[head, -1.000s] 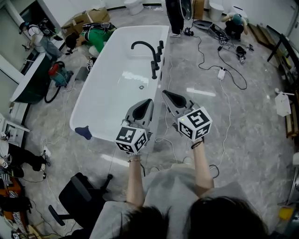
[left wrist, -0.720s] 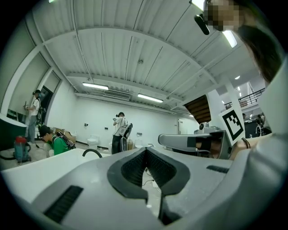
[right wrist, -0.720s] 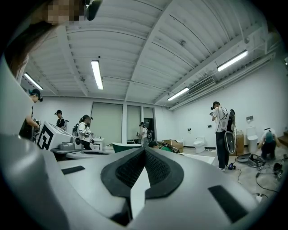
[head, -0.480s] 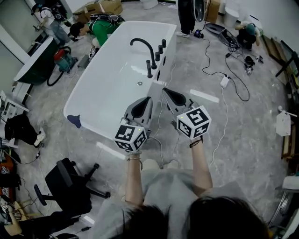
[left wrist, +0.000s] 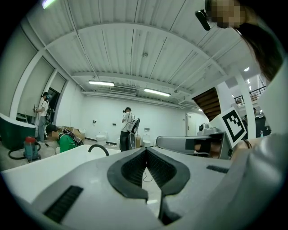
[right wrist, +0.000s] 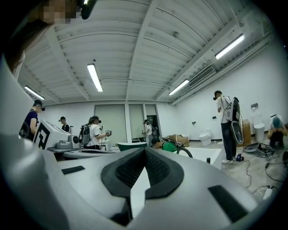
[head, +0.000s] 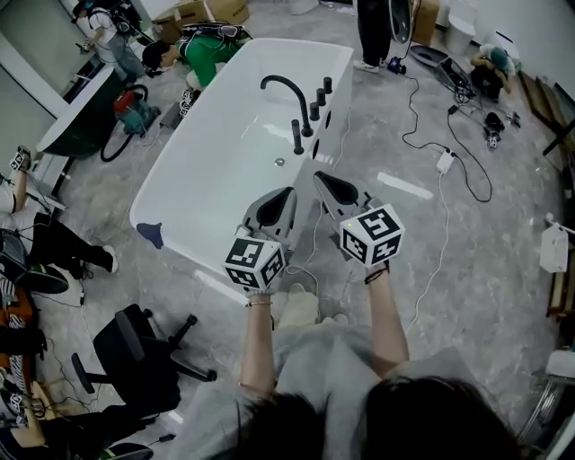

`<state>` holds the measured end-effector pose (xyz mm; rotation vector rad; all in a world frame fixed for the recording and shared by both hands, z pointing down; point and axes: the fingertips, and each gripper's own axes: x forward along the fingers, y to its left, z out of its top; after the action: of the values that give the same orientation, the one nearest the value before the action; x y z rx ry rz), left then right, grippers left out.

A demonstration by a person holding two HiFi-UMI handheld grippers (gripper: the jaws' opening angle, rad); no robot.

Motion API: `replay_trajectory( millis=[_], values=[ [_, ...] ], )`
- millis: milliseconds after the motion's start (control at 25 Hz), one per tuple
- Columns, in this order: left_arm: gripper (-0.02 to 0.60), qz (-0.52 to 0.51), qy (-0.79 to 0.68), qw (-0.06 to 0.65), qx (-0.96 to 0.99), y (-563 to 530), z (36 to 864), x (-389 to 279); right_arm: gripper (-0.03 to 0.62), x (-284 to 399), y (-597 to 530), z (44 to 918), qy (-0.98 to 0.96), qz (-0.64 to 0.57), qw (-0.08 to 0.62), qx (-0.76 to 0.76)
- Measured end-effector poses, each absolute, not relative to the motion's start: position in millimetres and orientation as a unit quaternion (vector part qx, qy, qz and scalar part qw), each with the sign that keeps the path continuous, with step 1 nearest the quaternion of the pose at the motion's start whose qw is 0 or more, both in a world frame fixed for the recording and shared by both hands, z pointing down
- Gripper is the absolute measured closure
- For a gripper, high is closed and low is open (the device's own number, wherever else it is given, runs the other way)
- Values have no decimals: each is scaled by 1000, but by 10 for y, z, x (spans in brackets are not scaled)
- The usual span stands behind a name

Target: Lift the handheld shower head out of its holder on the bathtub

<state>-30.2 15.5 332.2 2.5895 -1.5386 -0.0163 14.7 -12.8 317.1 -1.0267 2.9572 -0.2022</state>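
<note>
Bathtub (head: 193,193) at 11 o'clock. Left gripper (head: 286,194) clenched, empty. Handheld shower head (head: 297,137) upright in rim holder at 12 o'clock, well apart. Right gripper (head: 320,178) clenched, empty. Likely risk: knocking the head aside if approached with jaws unopened.

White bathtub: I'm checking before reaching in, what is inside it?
Inside the white bathtub, a small round drain shows on its floor, with the black curved spout arching over it. The left claw covers its near right corner.

Fixture-testing hall: freestanding bathtub (head: 225,171), toilet (right wrist: 205,136), cardboard boxes (head: 214,11).
</note>
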Motion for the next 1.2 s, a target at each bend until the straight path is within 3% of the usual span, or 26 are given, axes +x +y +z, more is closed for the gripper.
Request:
replay_trajectory(
  millis=[840,1200],
  values=[
    [577,3,-451,84,888,-788,3544,-927,592,-491,-1031,3414,916,-70,-19,-396],
    [577,11,-452,130,882,-1084,3895,-1031,592,-572,-1359,3735,911,-96,-46,-398]
  ],
)
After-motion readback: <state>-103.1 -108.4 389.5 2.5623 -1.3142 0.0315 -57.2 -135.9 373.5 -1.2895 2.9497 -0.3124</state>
